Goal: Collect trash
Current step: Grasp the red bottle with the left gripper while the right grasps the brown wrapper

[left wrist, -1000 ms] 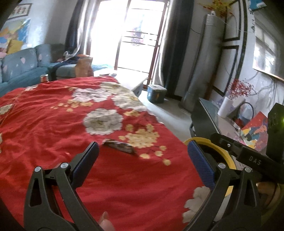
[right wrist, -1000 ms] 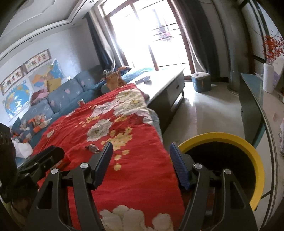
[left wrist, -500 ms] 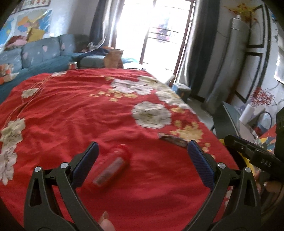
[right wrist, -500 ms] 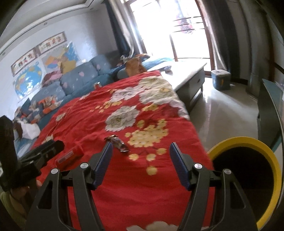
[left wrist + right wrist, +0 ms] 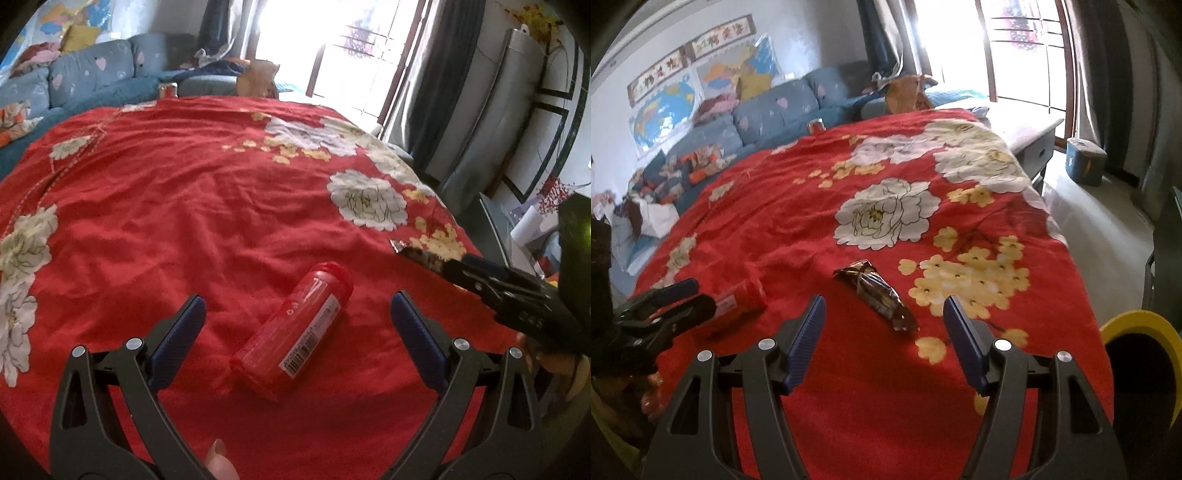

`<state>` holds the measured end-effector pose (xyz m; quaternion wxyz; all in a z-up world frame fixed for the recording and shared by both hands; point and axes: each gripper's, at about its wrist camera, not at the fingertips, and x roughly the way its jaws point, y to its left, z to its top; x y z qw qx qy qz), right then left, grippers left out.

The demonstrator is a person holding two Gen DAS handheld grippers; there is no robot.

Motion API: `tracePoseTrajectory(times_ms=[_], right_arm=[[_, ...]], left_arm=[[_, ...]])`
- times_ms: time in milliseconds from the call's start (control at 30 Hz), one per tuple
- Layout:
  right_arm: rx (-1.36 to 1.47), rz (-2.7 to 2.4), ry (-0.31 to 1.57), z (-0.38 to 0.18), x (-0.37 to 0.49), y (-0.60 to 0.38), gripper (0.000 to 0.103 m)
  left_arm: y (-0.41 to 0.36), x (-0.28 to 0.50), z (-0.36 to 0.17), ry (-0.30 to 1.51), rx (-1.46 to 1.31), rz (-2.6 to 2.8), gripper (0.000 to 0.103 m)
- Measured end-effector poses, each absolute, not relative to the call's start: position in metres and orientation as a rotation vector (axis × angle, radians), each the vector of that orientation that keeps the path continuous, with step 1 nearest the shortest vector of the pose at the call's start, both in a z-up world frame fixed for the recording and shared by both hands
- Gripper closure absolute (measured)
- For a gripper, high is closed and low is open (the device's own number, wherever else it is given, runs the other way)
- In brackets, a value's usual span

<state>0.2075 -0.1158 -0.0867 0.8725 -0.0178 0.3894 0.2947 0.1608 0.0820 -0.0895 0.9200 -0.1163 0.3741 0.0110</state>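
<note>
Left wrist view: the left gripper (image 5: 295, 325) tilts down, jaws wide, a red bottle (image 5: 295, 328) lying between them untouched on the red floral cloth (image 5: 184, 206). The right gripper (image 5: 884, 321) likewise gapes over a dark wrapper (image 5: 875, 291); the yellow-rimmed bin (image 5: 1137, 325) is cut off at the frame edge

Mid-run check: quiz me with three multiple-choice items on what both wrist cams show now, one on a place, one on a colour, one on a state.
1. The dark wrapper lies:
A. in the bin
B. on the red bedspread, ahead of the right claw
C. on the sofa

2. The bottle is:
A. green
B. clear blue
C. red

3. The left claw is:
A. open, bottle lying ahead unheld
B. shut on the bottle
C. shut on the wrapper

Answers: B, it rests on the cloth near the blue pads; C, red body and cap; A, pads stand wide apart.
</note>
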Motion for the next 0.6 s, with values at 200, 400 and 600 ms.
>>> tracePoseTrajectory(times_ms=[200, 400, 600], right_arm=[[-0.052, 0.622, 0.883, -0.104, 0.224, -0.105, 0.051], [-0.028, 0.629, 0.900, -0.108, 0.227, -0.107, 0.076], [-0.032, 0.642, 0.895, -0.108, 0.219, -0.108, 0.086]], left_arm=[[0.081, 0.166, -0.100, 0.799, -0.240, -0.007, 0.018], [0.080, 0.168, -0.105, 0.819, -0.240, -0.015, 0.033], [0.076, 0.168, -0.107, 0.840, -0.219, -0.018, 0.048]])
